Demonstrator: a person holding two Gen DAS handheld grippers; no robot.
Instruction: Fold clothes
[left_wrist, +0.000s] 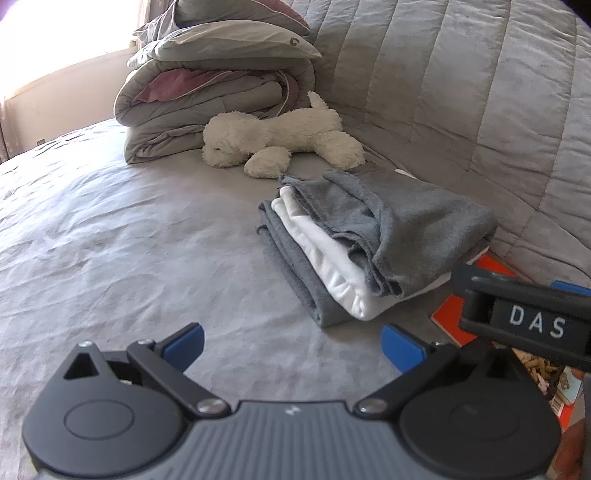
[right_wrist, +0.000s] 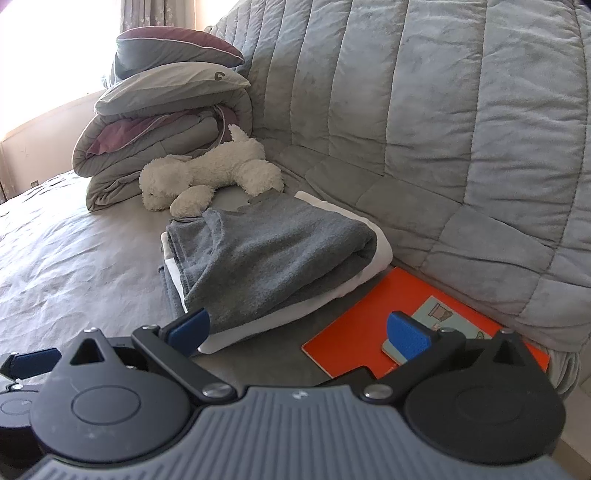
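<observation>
Left gripper (left_wrist: 293, 347): blue fingers (left_wrist: 184, 343) wide apart, nothing btwn them, hovering over bare grey bed sheet (left_wrist: 110, 240). Right gripper (right_wrist: 299, 334): fingers (right_wrist: 408, 338) also spread wide, holding nothing; left pad sits in front of the near corner of the clothes stack, right pad in front of an orange book (right_wrist: 369, 325). In the left wrist view the right gripper's body w/ "DAS" lettering shows at the right edge, just beside the left one.

Folded clothes stack (left_wrist: 369, 243) lies on the bed just ahead of both grippers, close to the quilted grey backrest (right_wrist: 461, 129) along the bed's far side. Layers: grey on top, white in the middle, grey at bottom; top grey piece is loosely folded w/ rumpled edges toward the left.

Orange book lies flat next to the stack, its far edge against the backrest; whether stack & book touch can't be told.

Beyond the stack, a white plush dog (left_wrist: 280, 140) lies on its side, near the stack's far end. Behind it, folded duvets & pillows (left_wrist: 214, 85) piled up in the bed's far corner, by a bright window.
</observation>
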